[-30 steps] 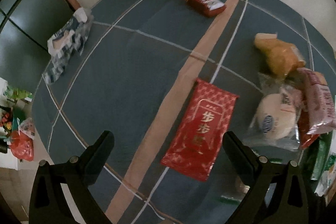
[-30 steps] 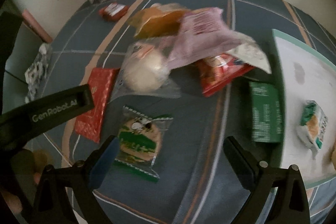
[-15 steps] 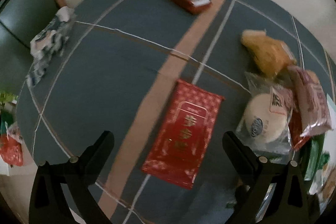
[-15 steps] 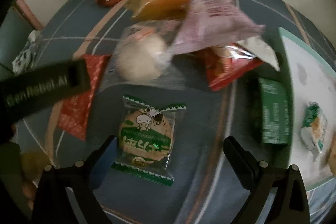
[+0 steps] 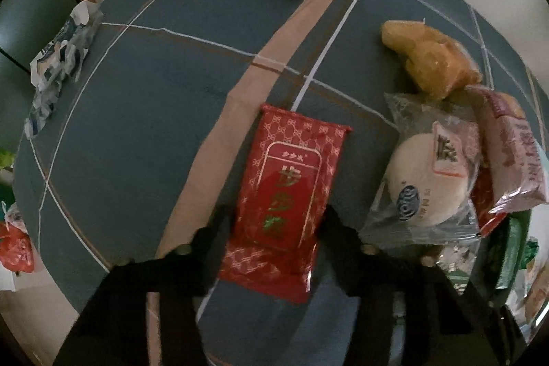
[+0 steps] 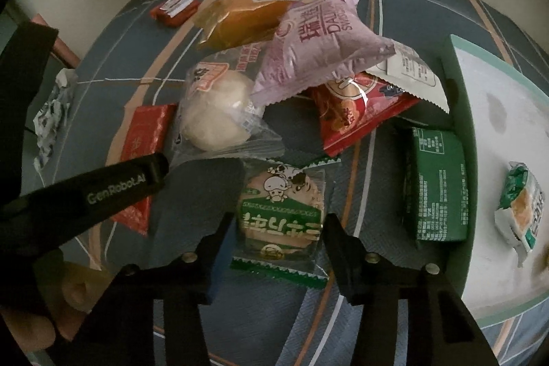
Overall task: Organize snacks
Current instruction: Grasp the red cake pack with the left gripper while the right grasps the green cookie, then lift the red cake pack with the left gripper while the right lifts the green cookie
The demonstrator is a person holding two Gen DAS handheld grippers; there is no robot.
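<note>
Both tongs are closing. The left gripper straddles the red packet; the right gripper straddles the green biscuit pack. Centre each pack between the pads before lifting.

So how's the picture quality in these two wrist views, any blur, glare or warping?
Left wrist view: dim, strong fisheye bending of the tablecloth lines, left gripper smeared by motion, glare on the red packet. Right wrist view: equally dim, sharper, shiny highlights on the purple bag, edges vignetted black.
</note>
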